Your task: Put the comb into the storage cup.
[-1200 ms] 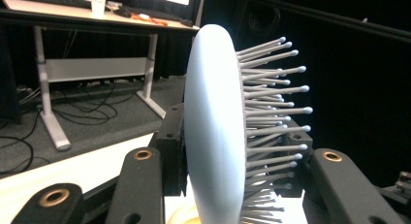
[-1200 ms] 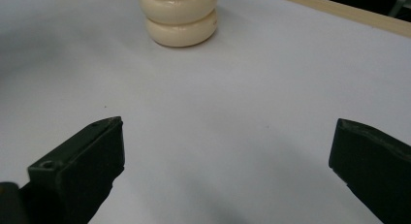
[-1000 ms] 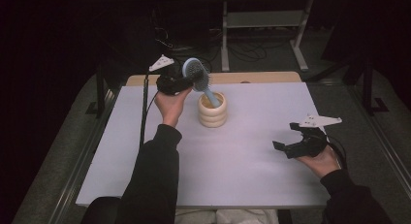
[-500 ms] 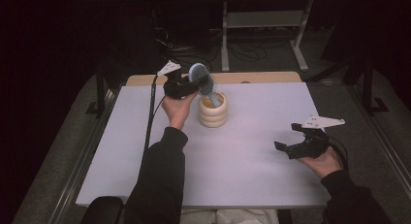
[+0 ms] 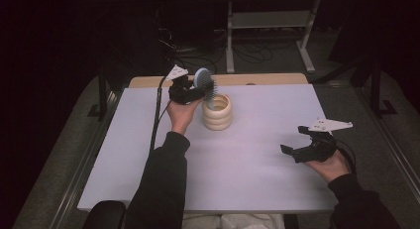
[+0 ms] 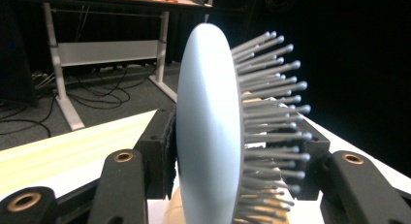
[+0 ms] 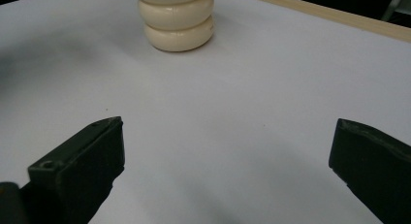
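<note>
A pale blue hairbrush (image 5: 204, 80) (image 6: 213, 127) with grey bristles is clamped by its round head in my left gripper (image 5: 195, 89) (image 6: 232, 156), its handle dipping into a cream ribbed holder (image 5: 217, 111) (image 7: 175, 18) at the table's far middle. The brush stands nearly upright, bristles facing right. My right gripper (image 5: 302, 143) (image 7: 228, 161) hovers low over the white tabletop at the near right, open, nothing between its jaws, pointed toward the holder.
The white tabletop (image 5: 247, 154) has a wooden strip (image 5: 267, 79) along its far edge. Beyond it stand a metal table frame (image 5: 267, 26) and loose cables (image 5: 198, 55) on the dark floor.
My left gripper has turned the brush upright, swinging its head to the right above the holder. The right gripper has barely shifted.
</note>
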Demonstrator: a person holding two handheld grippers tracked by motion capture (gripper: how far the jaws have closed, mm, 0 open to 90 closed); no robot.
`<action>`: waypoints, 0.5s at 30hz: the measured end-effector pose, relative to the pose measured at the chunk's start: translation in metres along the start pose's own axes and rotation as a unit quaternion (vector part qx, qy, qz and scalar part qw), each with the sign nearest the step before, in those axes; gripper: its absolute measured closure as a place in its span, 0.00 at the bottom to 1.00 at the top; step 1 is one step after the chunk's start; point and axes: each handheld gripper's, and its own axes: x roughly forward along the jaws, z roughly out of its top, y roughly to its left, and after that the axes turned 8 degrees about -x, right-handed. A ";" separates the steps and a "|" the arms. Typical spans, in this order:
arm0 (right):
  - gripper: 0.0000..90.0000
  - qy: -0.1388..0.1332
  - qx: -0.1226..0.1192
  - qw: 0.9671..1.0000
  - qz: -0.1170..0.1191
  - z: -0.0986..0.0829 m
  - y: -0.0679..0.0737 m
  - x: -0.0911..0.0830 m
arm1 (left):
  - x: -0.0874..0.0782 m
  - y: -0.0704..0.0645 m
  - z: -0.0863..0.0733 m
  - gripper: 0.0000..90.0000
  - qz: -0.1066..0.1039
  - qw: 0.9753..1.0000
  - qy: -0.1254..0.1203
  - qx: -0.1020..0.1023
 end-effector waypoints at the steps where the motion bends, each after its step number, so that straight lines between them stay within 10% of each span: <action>1: 0.00 0.001 0.000 1.000 0.000 0.000 0.000 0.000 | -0.001 -0.001 0.001 0.49 -0.005 1.000 -0.007 -0.003; 10: 0.00 -0.009 -0.006 1.000 -0.002 0.000 0.001 -0.003 | -0.014 0.006 0.007 0.09 -0.021 1.000 -0.007 -0.020; 15: 0.00 -0.009 -0.003 1.000 -0.002 0.000 0.000 -0.003 | -0.017 0.007 0.005 0.00 -0.016 1.000 0.016 0.002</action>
